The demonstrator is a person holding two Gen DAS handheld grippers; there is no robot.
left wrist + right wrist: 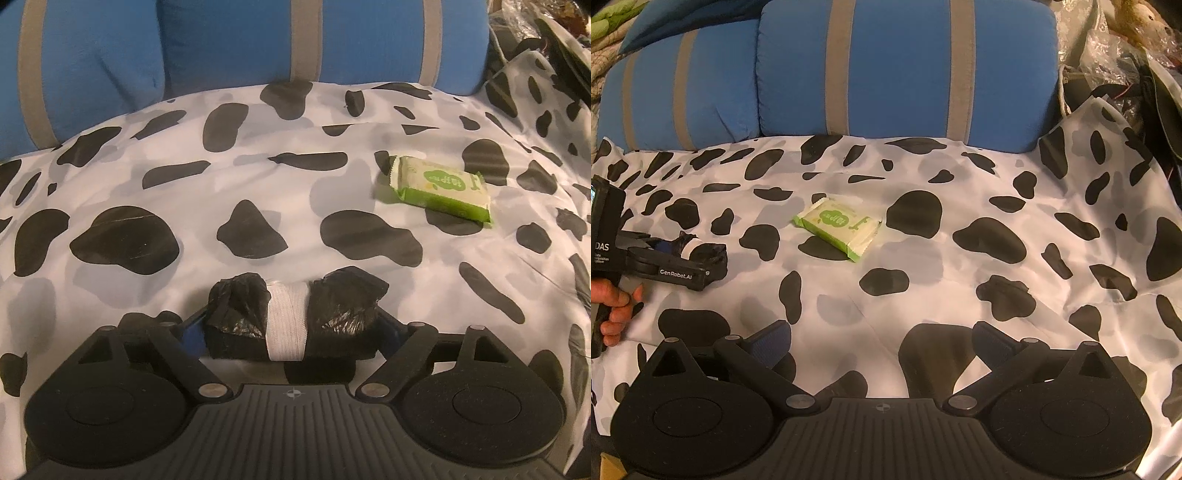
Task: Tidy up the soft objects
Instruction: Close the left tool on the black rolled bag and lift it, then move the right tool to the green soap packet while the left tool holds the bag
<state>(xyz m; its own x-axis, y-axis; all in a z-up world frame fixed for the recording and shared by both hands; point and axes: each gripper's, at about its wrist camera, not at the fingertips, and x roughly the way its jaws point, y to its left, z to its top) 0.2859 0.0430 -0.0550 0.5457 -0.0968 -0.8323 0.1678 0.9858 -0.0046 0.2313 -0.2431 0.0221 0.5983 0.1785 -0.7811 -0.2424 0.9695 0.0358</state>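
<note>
Progress looked early. Left gripper [293,325] jaws stood wide around black plastic bundle with white elastic band [295,314], low over cow-print sheet [147,166]; pad contact unclear. Right gripper [882,341] gaped empty. Green-and-white soft packet [837,226] lay mid-sheet, untouched, apparently left to sort.

Both wrist views are dim and warm-tinted, with soft indoor light falling from above. The cow-print sheet [332,184] shows faint grey shadows, a dark one beside the green packet [441,184]. Fisheye distortion bows the blue cushions [905,70] and the sheet's edges. Corners blur and darken; no glare.
</note>
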